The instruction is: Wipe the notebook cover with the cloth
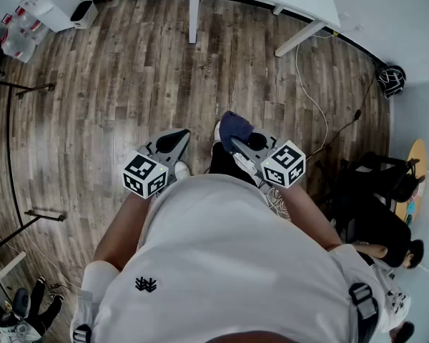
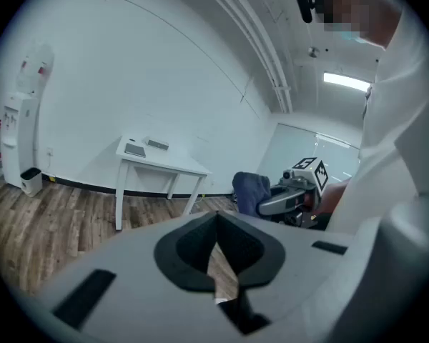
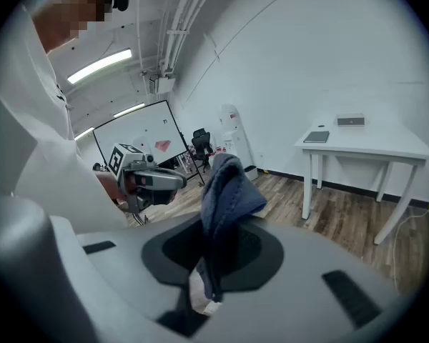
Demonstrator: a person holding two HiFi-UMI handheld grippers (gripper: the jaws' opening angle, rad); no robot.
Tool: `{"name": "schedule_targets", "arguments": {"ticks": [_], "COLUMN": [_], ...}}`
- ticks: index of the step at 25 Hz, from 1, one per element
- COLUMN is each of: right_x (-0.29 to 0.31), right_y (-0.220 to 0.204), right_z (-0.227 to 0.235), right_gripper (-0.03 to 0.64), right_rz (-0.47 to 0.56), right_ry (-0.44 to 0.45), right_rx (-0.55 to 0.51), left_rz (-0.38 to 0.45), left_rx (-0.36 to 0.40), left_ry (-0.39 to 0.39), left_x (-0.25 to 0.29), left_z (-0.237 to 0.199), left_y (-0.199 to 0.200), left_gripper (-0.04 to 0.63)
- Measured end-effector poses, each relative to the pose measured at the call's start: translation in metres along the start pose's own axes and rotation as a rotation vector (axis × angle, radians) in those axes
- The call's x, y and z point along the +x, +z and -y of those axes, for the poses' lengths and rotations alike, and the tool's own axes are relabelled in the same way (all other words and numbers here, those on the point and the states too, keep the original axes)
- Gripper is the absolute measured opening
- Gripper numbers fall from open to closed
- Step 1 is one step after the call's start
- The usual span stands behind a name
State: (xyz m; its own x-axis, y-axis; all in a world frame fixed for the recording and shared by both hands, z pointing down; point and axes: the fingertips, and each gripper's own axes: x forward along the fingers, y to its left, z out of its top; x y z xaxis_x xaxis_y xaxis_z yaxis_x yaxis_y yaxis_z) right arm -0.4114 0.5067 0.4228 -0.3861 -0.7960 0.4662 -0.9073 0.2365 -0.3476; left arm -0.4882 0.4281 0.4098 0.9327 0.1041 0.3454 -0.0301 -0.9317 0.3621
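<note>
The right gripper [image 3: 216, 229] is clamped on a blue cloth [image 3: 227, 191], which stands up from between its jaws. The left gripper [image 2: 216, 224] is closed on nothing. Both are held before the person's torso, above a wood floor [image 1: 129, 84]. Well apart, by the wall, a white table [image 3: 372, 146] bears two flat things [image 3: 317, 137]. Which of them is the notebook cannot be told. A cable [image 1: 311, 98] trails across the floor.

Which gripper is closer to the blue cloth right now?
Right. The right gripper is shut on the blue cloth, which sticks up from its jaws. The left gripper is shut on nothing, off to the cloth's left, not touching it.
</note>
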Motion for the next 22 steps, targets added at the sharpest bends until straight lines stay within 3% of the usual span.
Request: {"name": "schedule_targets", "arguments": {"ticks": [4,9,16,22], "right_x": [-0.004,-0.021,-0.038,-0.018], "right_y": [0.02,0.044,0.063,0.073], "right_z": [0.044,0.12,0.207,0.245], "right_gripper": [0.048,0.048,0.048,0.049], "right_rz": [0.014,0.035,0.052,0.042], "right_ry": [0.006,0.014,0.046,0.085], "right_rx": [-0.001,-0.01,0.041,0.085], "left_rz": [-0.014,-0.034,-0.044,-0.073], "left_rx": [-0.008,0.056,0.065,0.054], "left_ry": [0.01,0.012,0.028,0.042], "left_x": [0.037,0.109,0.198,0.23], "left_z": [-0.011,-0.02,-0.039,-0.062], "left_y": [0.022,0.069,0.116,0.132], "left_gripper": [0.007,0.006,0.006,0.006]}}
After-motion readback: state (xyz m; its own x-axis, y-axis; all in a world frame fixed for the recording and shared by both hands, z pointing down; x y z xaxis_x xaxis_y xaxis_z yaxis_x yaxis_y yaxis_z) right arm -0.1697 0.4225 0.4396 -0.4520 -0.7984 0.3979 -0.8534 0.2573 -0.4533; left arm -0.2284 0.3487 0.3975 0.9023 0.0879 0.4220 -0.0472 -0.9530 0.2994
